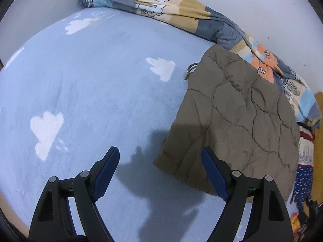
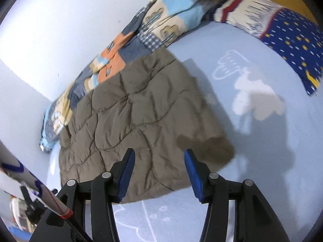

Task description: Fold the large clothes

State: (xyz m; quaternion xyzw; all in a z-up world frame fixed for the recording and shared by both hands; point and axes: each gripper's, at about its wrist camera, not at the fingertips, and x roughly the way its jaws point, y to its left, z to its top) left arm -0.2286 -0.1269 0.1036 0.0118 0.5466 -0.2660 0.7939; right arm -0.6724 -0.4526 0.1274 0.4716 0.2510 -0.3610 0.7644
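- A light blue bed sheet printed with white clouds covers the surface; a pale wall rises behind it.
- A patchwork quilt lies bunched along the far edge against the wall.
- The folded brown quilted jacket lies flat on the sheet's right side in the left wrist view, its far end touching the patchwork quilt.
- Its long axis runs near to far, from the grippers toward the wall.
- A dark blue starred cloth sits at the far right in the right wrist view, probably a pillow.
- The left gripper hovers over bare sheet, jaws wide apart, holding nothing.
- The right gripper hangs above the jacket's near edge, jaws parted and empty.
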